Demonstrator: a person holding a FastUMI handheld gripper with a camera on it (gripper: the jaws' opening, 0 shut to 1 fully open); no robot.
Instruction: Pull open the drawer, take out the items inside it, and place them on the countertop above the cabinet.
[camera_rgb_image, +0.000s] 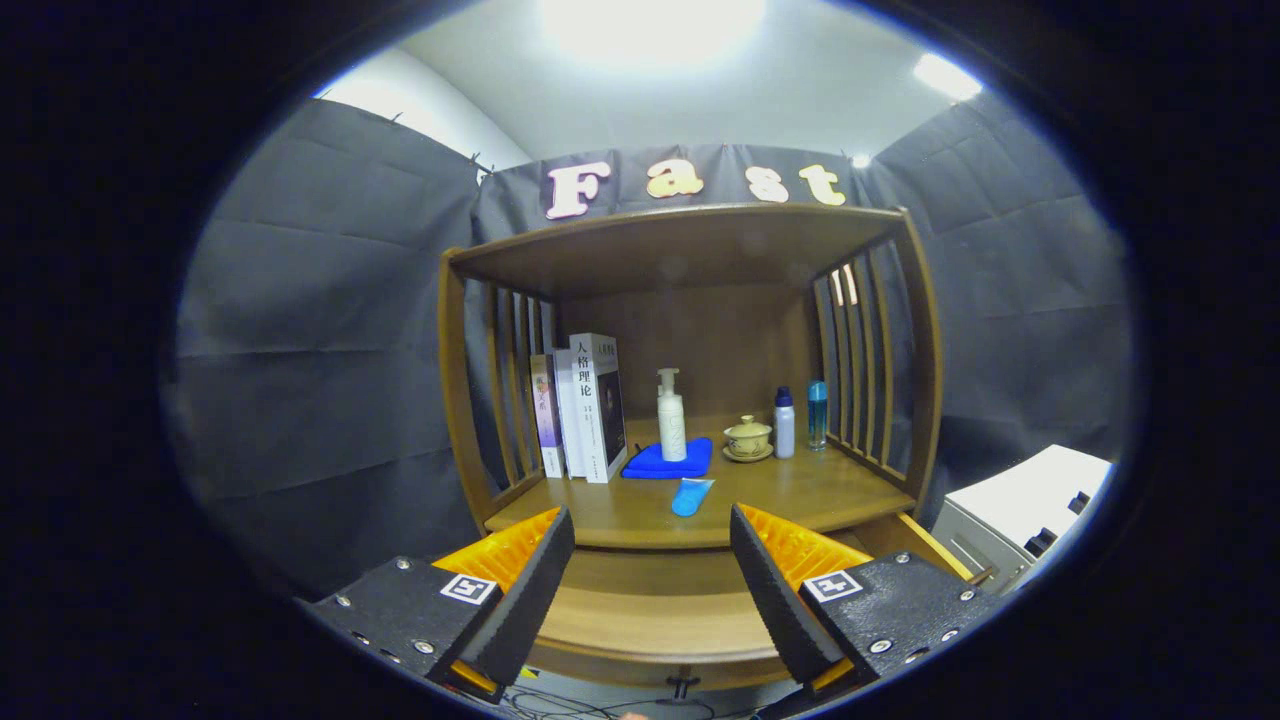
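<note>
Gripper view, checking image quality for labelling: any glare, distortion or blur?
In the gripper view, the ceiling light blows out to white; fisheye bows the cabinet posts; countertop items stay sharp; the open gripper casts no obvious shadow.

The gripper (652, 560) had two black fingers (525, 600) with ribbed foam pads, orange plastic behind them, black speckled mounts studded with silver screws, and a square black-and-white marker on each mount.
</note>
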